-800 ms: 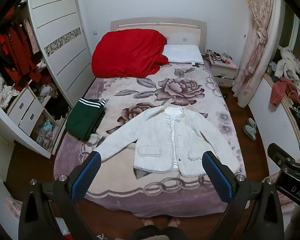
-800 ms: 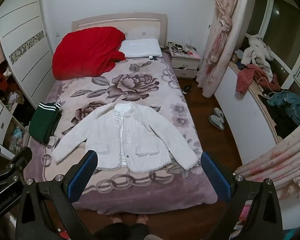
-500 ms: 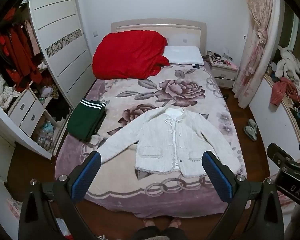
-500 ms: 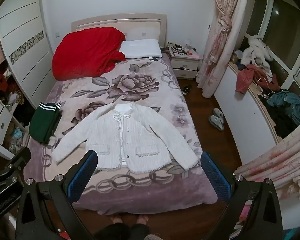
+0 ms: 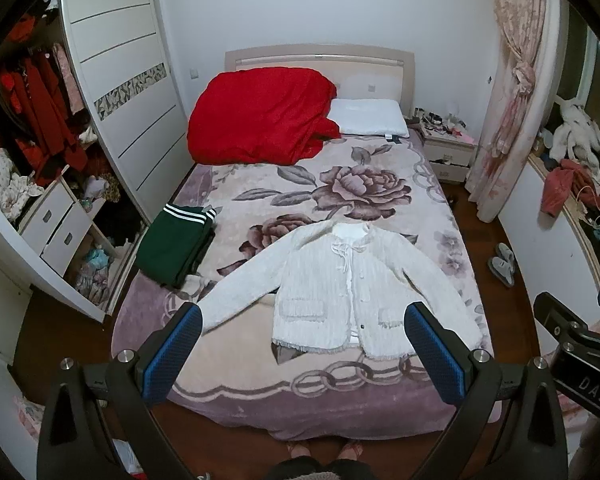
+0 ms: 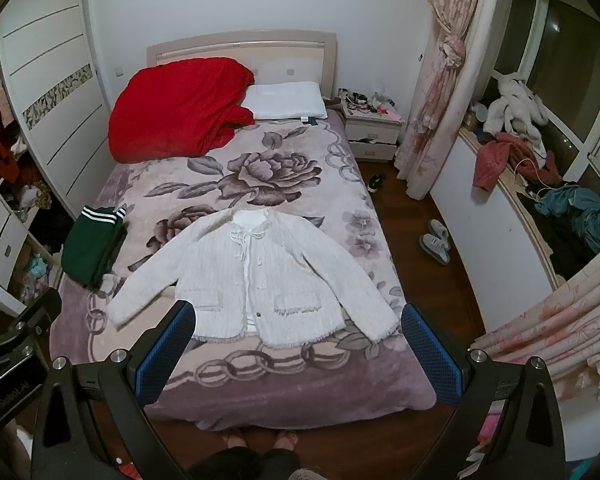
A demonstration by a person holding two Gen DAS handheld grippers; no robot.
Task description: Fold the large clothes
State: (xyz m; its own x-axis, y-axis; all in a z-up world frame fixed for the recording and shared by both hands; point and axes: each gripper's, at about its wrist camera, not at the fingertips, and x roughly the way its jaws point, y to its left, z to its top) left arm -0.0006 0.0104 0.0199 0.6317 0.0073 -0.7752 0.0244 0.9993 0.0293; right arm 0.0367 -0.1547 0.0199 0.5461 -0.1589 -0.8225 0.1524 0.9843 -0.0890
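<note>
Both claws, left gripper [image 5: 302,322] and right gripper [image 6: 298,320], gape wide, empty. View barely drifts; white jacket [image 5: 342,284] lies flat, unfolded, beside the green garment [image 5: 172,246]. Folding not begun.

Red quilt [image 5: 260,114] beside white pillow [image 5: 370,122] — slippers [image 6: 436,242] on the floor.

Black left gripper [image 5: 302,322] and right gripper [image 6: 299,320], blue-padded jaws, silver screws

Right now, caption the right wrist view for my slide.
Open right claw above white cardigan spread flat on floral bed, unfolded.
</note>
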